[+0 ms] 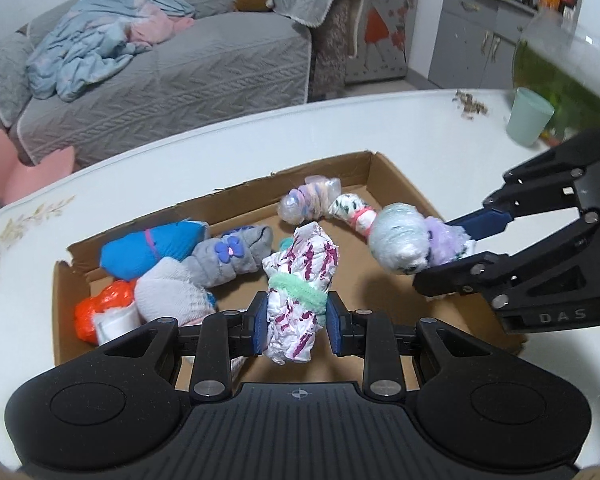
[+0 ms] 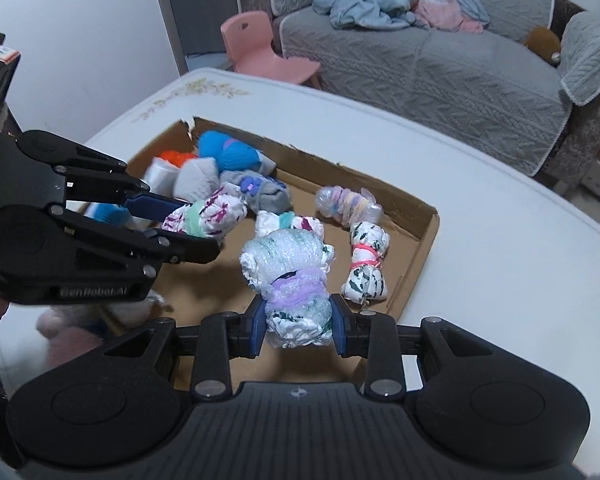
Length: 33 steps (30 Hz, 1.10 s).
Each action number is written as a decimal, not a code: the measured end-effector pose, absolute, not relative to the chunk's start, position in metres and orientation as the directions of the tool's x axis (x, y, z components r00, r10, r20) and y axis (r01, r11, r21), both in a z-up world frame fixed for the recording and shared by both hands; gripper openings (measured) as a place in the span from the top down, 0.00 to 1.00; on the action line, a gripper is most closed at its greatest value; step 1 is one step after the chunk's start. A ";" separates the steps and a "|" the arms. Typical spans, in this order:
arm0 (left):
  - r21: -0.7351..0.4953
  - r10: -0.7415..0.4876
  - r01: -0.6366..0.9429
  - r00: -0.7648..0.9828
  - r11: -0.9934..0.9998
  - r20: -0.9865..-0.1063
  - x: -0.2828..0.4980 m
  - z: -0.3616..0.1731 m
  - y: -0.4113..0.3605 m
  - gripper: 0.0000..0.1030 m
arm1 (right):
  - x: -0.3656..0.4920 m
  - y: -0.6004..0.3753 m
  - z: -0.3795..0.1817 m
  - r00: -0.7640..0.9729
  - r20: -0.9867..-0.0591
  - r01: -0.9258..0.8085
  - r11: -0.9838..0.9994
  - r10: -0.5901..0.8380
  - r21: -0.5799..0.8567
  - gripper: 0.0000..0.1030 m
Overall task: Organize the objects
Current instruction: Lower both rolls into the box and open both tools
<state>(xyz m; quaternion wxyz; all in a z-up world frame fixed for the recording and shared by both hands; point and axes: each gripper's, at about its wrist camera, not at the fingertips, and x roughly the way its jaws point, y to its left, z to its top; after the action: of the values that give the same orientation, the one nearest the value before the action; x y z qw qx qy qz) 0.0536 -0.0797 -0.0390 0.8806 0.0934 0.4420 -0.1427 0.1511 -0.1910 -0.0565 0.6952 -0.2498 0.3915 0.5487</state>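
Observation:
A shallow cardboard tray (image 1: 220,196) (image 2: 380,184) lies on the white table and holds several tied bundles. Among them are a blue one (image 1: 152,248), a grey one with a purple flower (image 1: 228,256), an orange one (image 1: 100,312) and a white-and-black one with a pink band (image 2: 366,264). My left gripper (image 1: 298,328) (image 2: 196,228) is shut on a white-and-magenta bundle with a green tie (image 1: 296,312) (image 2: 208,216). It hangs over the tray's near side. My right gripper (image 2: 298,328) (image 1: 448,248) is shut on a pale bundle with a purple tie (image 2: 292,276) (image 1: 400,240), above the tray's right part.
A pale green cup (image 1: 528,116) and scattered crumbs (image 1: 470,104) sit on the table (image 1: 380,128) beyond the tray. Something pink and fluffy (image 2: 64,328) lies on the table left of the tray. A grey sofa (image 2: 440,72) and a pink chair (image 2: 260,52) stand behind the table.

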 end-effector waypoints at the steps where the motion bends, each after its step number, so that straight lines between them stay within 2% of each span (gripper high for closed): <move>1: 0.036 -0.170 0.333 0.567 0.942 -0.806 0.056 -0.041 -0.080 0.66 | 0.152 -0.188 -0.060 0.087 -0.822 -0.959 0.271 0.563 0.085 0.71; 12: 0.083 -0.134 0.366 0.530 0.927 -0.837 0.073 -0.065 -0.076 0.66 | 0.160 -0.164 -0.082 0.067 -0.843 -0.968 0.239 0.534 0.074 0.71; 18: 0.066 -0.137 0.369 0.499 0.927 -0.856 0.087 -0.070 -0.078 0.66 | 0.164 -0.159 -0.087 0.048 -0.839 -0.974 0.212 0.542 0.081 0.71; 24: 0.037 -0.143 0.372 0.444 0.928 -0.884 0.101 -0.075 -0.079 0.66 | 0.168 -0.156 -0.093 0.046 -0.846 -0.978 0.197 0.531 0.071 0.69; 27: 0.046 -0.124 0.377 0.413 0.925 -0.902 0.105 -0.078 -0.083 0.65 | 0.166 -0.156 -0.096 0.038 -0.858 -0.981 0.183 0.512 0.065 0.65; 33: 0.066 -0.082 0.363 0.378 0.929 -0.922 0.108 -0.080 -0.087 0.63 | 0.166 -0.157 -0.093 0.046 -0.869 -0.977 0.204 0.493 0.064 0.64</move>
<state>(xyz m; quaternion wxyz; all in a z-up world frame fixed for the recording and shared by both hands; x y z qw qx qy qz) 0.1085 -0.0866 -0.0804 0.8197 0.1299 0.5411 -0.1357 0.1655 -0.1570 -0.0928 0.6597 -0.2962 0.4083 0.5572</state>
